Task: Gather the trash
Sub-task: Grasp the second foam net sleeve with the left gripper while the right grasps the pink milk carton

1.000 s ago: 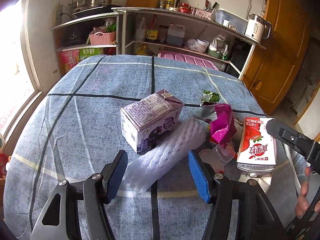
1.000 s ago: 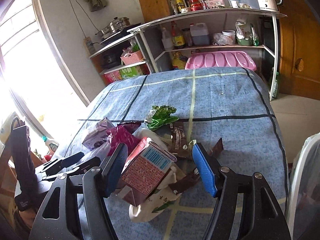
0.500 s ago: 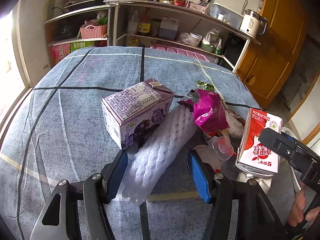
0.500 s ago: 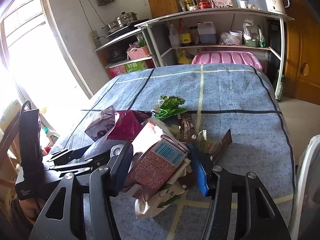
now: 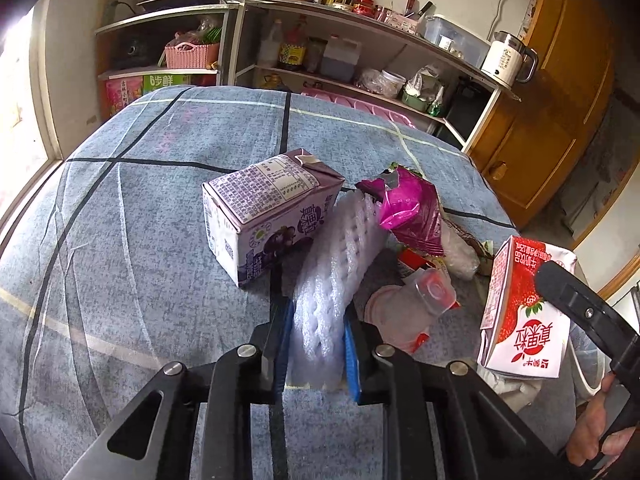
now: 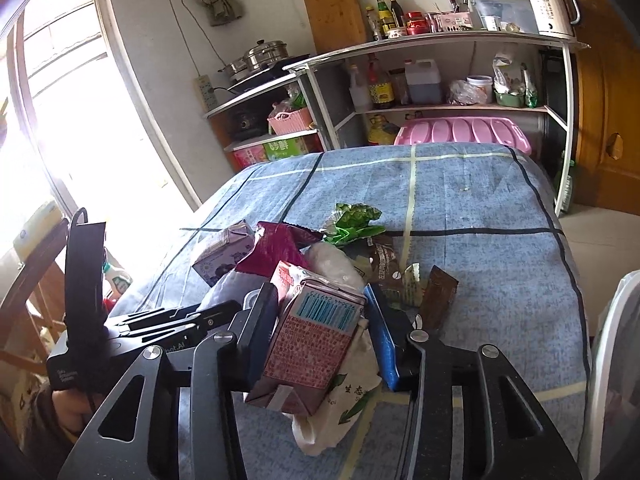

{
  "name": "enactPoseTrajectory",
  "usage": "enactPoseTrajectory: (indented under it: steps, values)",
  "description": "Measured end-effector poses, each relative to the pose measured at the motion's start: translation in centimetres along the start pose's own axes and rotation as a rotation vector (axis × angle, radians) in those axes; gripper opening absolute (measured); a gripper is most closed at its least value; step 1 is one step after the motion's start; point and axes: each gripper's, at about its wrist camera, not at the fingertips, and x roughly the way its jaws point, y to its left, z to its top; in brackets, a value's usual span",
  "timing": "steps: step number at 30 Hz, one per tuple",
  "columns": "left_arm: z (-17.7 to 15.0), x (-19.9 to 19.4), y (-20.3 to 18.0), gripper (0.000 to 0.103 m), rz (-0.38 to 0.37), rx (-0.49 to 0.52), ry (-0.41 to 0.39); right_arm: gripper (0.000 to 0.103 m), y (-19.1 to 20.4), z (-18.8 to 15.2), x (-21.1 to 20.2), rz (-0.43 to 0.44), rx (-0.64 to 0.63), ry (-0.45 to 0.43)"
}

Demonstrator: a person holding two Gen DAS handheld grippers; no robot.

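Note:
Trash lies piled on a blue checked tablecloth (image 5: 120,240). My left gripper (image 5: 316,344) is shut on a white foam net sleeve (image 5: 340,264), squeezing its near end. A purple milk carton (image 5: 272,208) lies just left of the sleeve, and a magenta wrapper (image 5: 408,208) and a clear plastic cup (image 5: 416,304) just right. My right gripper (image 6: 320,328) has a red strawberry milk carton (image 6: 316,340) between its pads; its jaws are closing and both pads touch the carton's sides. The left wrist view shows that carton (image 5: 524,312) upright with a right finger (image 5: 580,308) across it.
A green wrapper (image 6: 352,220), brown wrappers (image 6: 440,296) and a white printed bag (image 6: 348,404) lie around the red carton. Metal shelves (image 6: 440,108) with bottles and a pink lid (image 6: 460,132) stand past the table's far edge. A white rim (image 6: 612,340) shows at the right.
The left jaws have shut onto the foam sleeve, which lay loose between them before. The right jaws have narrowed until they meet the red carton.

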Motion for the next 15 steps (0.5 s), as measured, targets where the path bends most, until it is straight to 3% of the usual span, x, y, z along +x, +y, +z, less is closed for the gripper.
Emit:
enactPoseTrajectory:
  steps: [7,13,15]
  values:
    - [-1.6,-1.4,-0.8,0.022,-0.032,-0.004,-0.006,0.04,0.3,-0.3,-1.3,0.014,-0.024,-0.028]
    - [-3.1,-3.0,-1.4,0.022,-0.053,-0.015,-0.024,0.04,-0.2,-0.5,-2.3,0.095,-0.001,-0.036]
    - [-3.9,-3.6,-1.4,0.022,-0.057,-0.028,-0.021,0.04,-0.1,-0.5,-3.0,0.075,-0.015,-0.046]
